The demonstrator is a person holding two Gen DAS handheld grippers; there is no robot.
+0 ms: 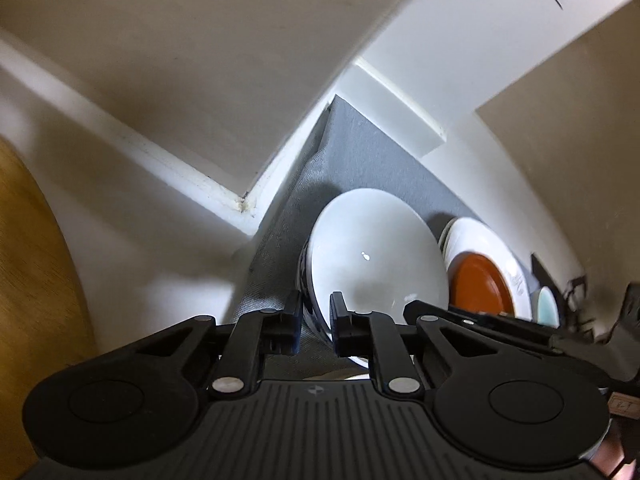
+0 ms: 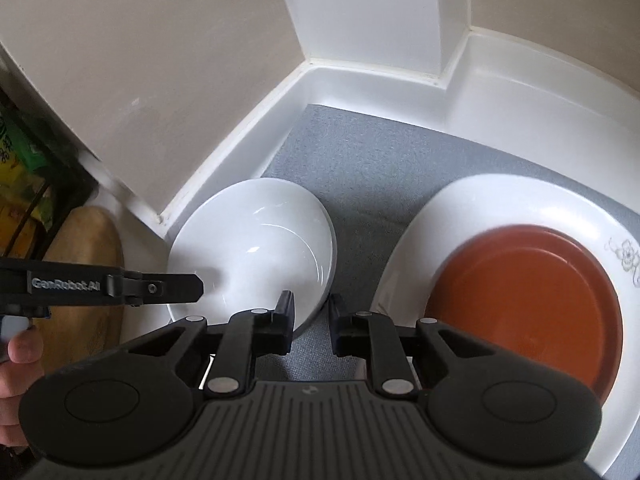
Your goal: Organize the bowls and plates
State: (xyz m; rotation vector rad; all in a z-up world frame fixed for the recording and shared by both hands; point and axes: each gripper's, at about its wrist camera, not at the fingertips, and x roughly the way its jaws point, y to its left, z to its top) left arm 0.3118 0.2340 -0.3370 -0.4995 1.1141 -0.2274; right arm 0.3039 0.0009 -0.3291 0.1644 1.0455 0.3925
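A white bowl (image 1: 376, 248) (image 2: 256, 240) with a blue-patterned outside sits on a grey mat (image 1: 360, 152) (image 2: 360, 152) in a white corner. My left gripper (image 1: 316, 312) is shut on the bowl's near rim, one finger inside and one outside; in the right wrist view the left gripper (image 2: 198, 288) reaches in from the left. My right gripper (image 2: 311, 310) (image 1: 412, 308) straddles the rim on the opposite side, with a thin strip of mat showing between rim and outer finger. Right of the bowl, an orange plate (image 2: 520, 300) (image 1: 480, 284) lies on a white flowered plate (image 2: 500, 200) (image 1: 492, 240).
White walls and a raised ledge (image 2: 372, 12) close the corner behind the mat. A wooden board (image 2: 92, 260) (image 1: 32, 260) lies at the left, beside a black rack with green packaging (image 2: 24, 148). A teal dish edge (image 1: 546, 304) shows beyond the plates. A person's hand (image 2: 24, 348) holds the left gripper.
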